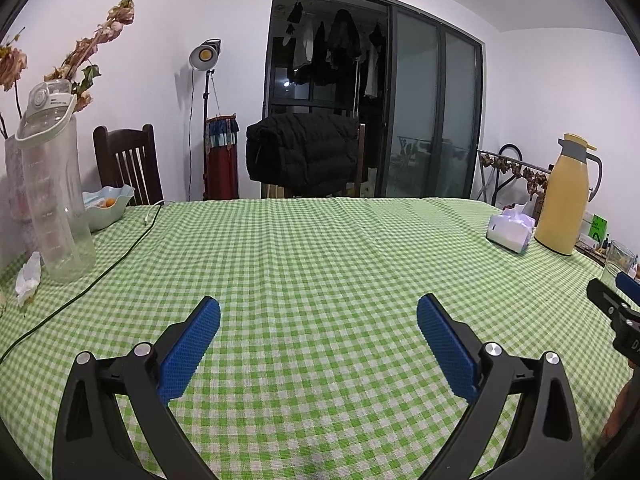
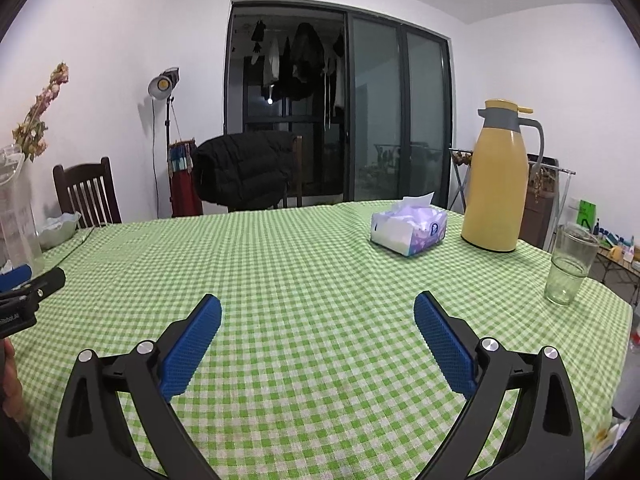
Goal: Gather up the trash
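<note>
Plainly, both grippers hung low over the near edge of the desk (image 1: 320,240), side by side and pointing toward its far edge. The left gripper (image 1: 318,320) had its jaws spread wide with nothing between them, and the right gripper (image 2: 318,318) stood the same way, wide and holding nothing.

The one thing on the cloth that looked like trash was a crumpled white tissue (image 1: 28,278) at the left edge of the desk, lying just beside the foot of the clear water bottle (image 1: 52,196). A thin dark cable (image 1: 100,268) ran across the cloth near it. Toward the right edge stood a tissue pack (image 2: 408,232), a yellow thermos jug (image 2: 496,184) and a drinking glass (image 2: 570,264), none of which read as rubbish. I saw no bin or bag in either view, so where the trash was meant to go I could not tell.

To my eye the step in hand was a reach for that tissue, the left gripper being the nearer. The move would call for swinging left and coming down onto soft, light paper, closing gently while keeping clear of the bottle and not snagging the cable
</note>
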{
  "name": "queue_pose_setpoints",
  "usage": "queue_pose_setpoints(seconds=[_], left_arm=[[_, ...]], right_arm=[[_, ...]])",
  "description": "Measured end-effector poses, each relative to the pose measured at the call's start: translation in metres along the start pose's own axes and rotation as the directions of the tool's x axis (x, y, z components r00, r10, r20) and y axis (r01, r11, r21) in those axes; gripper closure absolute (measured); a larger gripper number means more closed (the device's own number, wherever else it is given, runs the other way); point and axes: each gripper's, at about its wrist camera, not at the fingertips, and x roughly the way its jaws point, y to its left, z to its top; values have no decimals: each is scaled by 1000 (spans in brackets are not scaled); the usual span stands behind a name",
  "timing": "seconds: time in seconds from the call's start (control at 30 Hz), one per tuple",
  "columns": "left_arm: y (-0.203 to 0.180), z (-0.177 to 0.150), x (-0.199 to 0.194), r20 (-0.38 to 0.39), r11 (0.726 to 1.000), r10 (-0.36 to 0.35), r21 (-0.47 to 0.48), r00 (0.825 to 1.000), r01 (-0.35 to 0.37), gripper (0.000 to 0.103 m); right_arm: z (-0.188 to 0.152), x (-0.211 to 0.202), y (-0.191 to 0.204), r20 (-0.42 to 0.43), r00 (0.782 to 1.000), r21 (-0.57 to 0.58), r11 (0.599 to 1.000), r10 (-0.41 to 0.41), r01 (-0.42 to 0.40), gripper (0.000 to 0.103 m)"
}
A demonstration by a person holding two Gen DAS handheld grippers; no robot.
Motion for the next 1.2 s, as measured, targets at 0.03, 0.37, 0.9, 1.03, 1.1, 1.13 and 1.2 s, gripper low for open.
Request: queue_pose_setpoints(seconds=[0.03, 0.37, 0.9, 1.03, 1.1, 1.13, 1.2], left_arm=[[1, 0, 1, -4, 1000, 0, -3, 1000, 0, 7], [-5, -1, -3, 12, 999, -12, 35, 1000, 12, 7], [-13, -3, -9, 32, 998, -7, 67, 999, 5, 7], [-12, -3, -10, 35, 998, -8, 68, 999, 6, 7], [-12, -3, -10, 34, 998, -8, 68, 999, 6, 7], [-12, -3, -10, 34, 998, -8, 68, 999, 5, 7], [-12, -3, -10, 34, 998, -8, 69, 999, 6, 7]], right_arm=[[0, 0, -2, -1, 1000, 9, 1000, -1, 1, 10], [0, 3, 0, -17, 1000, 6, 1000, -5, 5, 8], [1, 3, 2, -14, 1000, 12, 1000, -9, 9, 8], [1, 3, 2, -14, 1000, 11, 1000, -9, 10, 8], [1, 3, 1, -14, 1000, 11, 1000, -9, 9, 8], [1, 3, 2, -14, 1000, 12, 1000, -9, 9, 8], [1, 3, 2, -16, 1000, 11, 1000, -8, 9, 8]])
